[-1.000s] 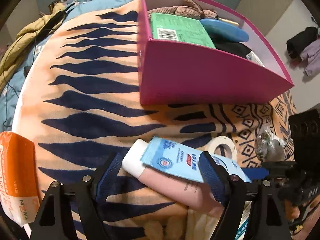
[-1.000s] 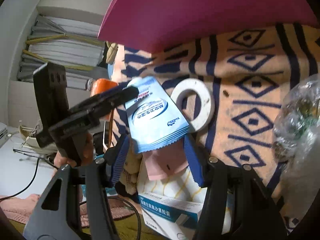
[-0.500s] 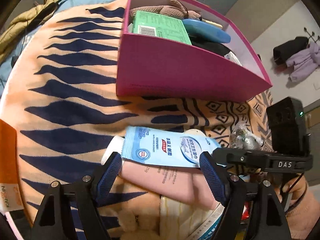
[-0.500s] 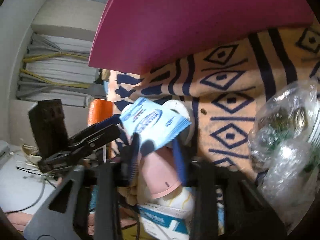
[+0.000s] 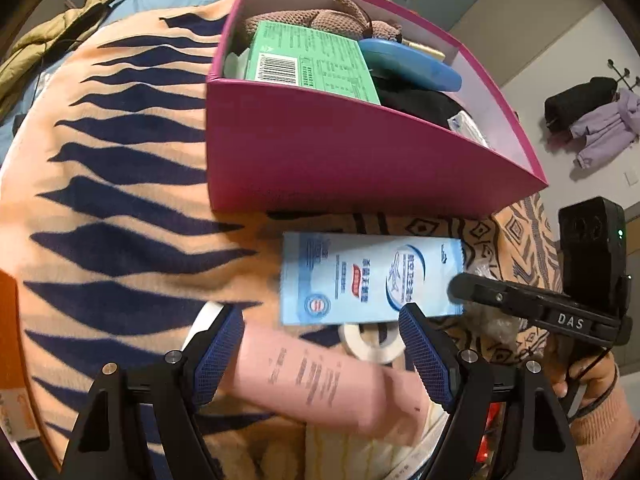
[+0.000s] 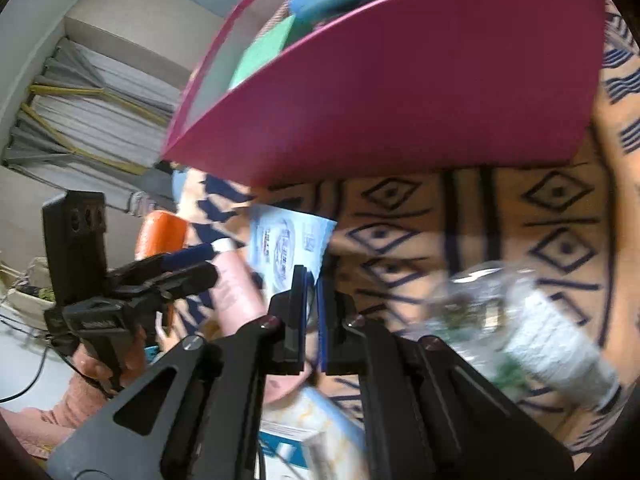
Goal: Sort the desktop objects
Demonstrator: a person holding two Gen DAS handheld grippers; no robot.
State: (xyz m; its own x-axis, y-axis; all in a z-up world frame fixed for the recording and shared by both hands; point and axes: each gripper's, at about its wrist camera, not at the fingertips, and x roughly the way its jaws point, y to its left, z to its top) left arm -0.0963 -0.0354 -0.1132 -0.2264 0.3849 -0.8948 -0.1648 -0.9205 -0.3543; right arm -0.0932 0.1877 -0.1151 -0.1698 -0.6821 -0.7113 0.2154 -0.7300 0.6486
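Patterned blanket [image 5: 120, 208]: right gripper [image 6: 313, 280] pinches wipes packet [image 5: 368, 276] by one edge, which may slip short of pink box [image 5: 360, 168]; left gripper [image 5: 320, 344] gapes over pink tube [image 5: 320, 380].

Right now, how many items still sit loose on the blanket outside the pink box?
At least 5: pink tube, tape roll, clear plastic bag, orange pack, white carton. Wipes pack is in the right gripper, lifted. More may be hidden.

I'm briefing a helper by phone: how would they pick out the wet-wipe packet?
Find the pink box on the striped blanket. In front of its near wall, the right gripper pinches a flat packet. It is the only light blue, printed sachet, above the pink tube and the tape roll.
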